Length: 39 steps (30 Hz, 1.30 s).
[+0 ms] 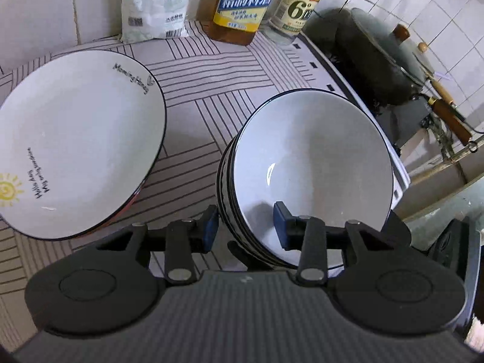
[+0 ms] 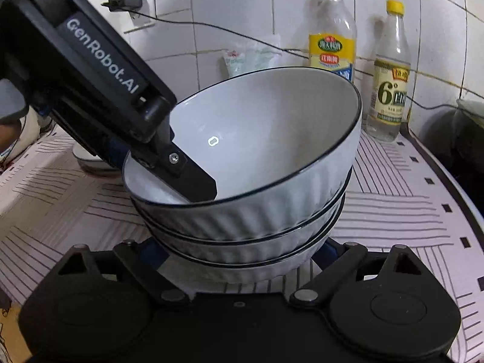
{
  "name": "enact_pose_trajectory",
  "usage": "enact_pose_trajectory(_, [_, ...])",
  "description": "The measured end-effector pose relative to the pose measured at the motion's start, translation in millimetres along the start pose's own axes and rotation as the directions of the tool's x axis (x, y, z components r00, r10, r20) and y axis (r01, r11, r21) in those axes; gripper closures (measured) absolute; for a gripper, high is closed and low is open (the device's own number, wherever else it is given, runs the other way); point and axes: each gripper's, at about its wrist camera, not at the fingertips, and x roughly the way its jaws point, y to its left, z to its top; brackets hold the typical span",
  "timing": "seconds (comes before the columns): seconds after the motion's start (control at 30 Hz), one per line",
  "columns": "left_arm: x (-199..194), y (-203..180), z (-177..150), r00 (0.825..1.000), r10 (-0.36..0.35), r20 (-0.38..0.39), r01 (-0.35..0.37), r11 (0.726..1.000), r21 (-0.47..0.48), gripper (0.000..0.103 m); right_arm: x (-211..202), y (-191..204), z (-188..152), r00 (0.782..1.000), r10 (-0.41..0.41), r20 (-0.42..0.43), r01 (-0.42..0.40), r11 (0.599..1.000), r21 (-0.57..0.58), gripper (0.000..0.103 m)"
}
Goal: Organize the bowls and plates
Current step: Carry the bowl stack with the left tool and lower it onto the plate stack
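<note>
The bowls [image 2: 242,163] sit in a stack on the striped surface [image 2: 399,211], and the top one is tipped, its far rim higher than the near one. The left gripper [image 1: 245,227] has its fingers on either side of the near rim of that top bowl. One finger [image 1: 279,222] is inside and the other is outside, and there is a gap to the rim on both sides, so they are a little open and not pinching it. From the other side you can see that inner finger [image 2: 198,183] lying down in the bowl.

The right gripper [image 2: 242,255] is low in front of the stack, with its fingers spread wide on both sides of the bottom bowl. I cannot tell if they press on it.

A big plate [image 1: 78,139] lies at about 9 o'clock from the stack, well apart from it. Two bottles stand behind at 12 o'clock: one with a yellow label [image 1: 245,3] and a clear bottle [image 1: 298,9].

It looks like the stacking step is nearly done. Next the left gripper should lift out gently, and the top bowl must settle flat so the stack does not tip
</note>
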Motion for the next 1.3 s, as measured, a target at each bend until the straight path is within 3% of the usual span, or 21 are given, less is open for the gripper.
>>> enact_pose_trajectory(0.27, [-56,16,2,0.997,0.014,0.074,-0.009,0.998,-0.060,0.065,-13,24,43,0.998,0.053,0.022,-0.052,0.998,-0.042,0.007])
enact_pose_trajectory(0.7, [-129,70,16,0.966,0.166,0.197,-0.127,0.972,-0.198,0.065,22,73,110,0.967,0.240,0.080,-0.221,0.955,-0.198,0.007])
enact_pose_trajectory(0.87, [-133,91,20,0.955,0.219,0.199,-0.171,0.957,-0.233,0.065,47,84,124,0.952,0.298,0.064,-0.276,0.932,-0.236,0.007])
enact_pose_trajectory(1.3, [-108,135,31,0.961,0.230,0.156,-0.169,0.929,-0.329,0.065,98,95,131,0.938,0.346,-0.023,-0.337,0.893,-0.299,0.007])
